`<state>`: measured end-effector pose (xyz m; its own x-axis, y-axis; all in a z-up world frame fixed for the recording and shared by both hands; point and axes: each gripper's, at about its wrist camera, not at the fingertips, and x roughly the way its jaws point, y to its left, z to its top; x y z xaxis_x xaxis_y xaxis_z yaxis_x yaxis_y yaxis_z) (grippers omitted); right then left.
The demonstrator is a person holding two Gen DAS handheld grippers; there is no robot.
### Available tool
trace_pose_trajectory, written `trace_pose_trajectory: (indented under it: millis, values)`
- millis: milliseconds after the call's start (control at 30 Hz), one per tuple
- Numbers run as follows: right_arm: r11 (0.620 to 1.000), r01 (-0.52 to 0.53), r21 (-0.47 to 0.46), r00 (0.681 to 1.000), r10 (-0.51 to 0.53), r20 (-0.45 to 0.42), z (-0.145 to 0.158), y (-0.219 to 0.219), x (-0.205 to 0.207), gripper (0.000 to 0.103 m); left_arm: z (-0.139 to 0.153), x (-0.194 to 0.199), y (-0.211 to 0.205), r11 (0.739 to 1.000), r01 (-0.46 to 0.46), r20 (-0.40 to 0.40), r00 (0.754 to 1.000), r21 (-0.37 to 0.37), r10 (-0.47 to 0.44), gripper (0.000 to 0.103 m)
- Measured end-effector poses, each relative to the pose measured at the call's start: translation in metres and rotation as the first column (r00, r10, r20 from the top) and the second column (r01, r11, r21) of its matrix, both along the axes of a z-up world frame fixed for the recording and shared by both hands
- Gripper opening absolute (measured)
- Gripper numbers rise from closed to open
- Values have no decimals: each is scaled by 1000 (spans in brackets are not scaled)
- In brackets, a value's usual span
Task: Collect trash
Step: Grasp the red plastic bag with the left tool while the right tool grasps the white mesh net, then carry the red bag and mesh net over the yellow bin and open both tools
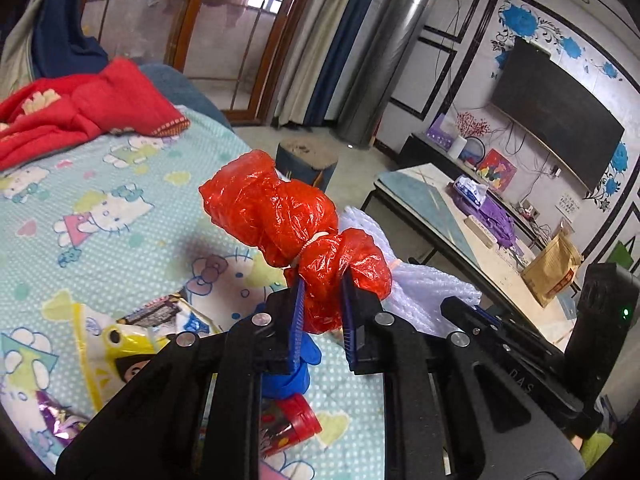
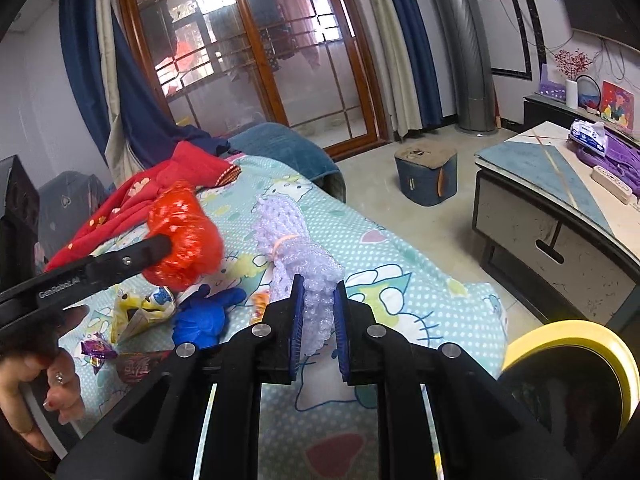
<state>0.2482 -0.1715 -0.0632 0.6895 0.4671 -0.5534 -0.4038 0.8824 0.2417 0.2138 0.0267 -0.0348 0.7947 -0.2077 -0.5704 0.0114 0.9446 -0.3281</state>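
Observation:
My left gripper [image 1: 322, 280] is shut on a crumpled red plastic bag [image 1: 276, 216], tied at its waist with a white band and held up above the bed. My right gripper [image 2: 318, 286] is shut on a bundle of white foam netting [image 2: 292, 236] bound by an orange band. That netting [image 1: 424, 288] also shows in the left wrist view, just right of the red bag. From the right wrist view the red bag [image 2: 184, 236] hangs at the left, with the left gripper's black arm reaching into it. More litter lies on the bed: a blue glove [image 2: 208, 312], a yellow wrapper [image 2: 140, 312], a purple sweet wrapper [image 2: 98, 350].
The bed has a patterned light blue sheet [image 2: 400, 276] with a red garment [image 1: 76, 116] at its far end. A yellow-rimmed bin [image 2: 568, 360] sits at the lower right. Beyond are a low table [image 2: 560, 184], a blue stool [image 2: 426, 174] and a person's hand [image 2: 52, 392].

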Motion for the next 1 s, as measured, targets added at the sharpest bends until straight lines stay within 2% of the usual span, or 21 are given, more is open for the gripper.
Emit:
trace_pose_trajectory:
  millis: [267, 767, 1000]
  values:
    - [1000, -2, 2, 1000, 2, 30, 14, -7, -17, 14, 14, -21, 3, 999, -11, 60, 998, 46, 8, 11]
    - [1000, -15, 6, 998, 15, 60, 36, -17, -45, 14, 33, -46, 5, 999, -1, 144, 990, 44, -5, 11]
    - [1000, 1, 2, 998, -1, 68, 43, -28, -60, 14, 39, -56, -5, 998, 33, 167, 985, 49, -40, 11]
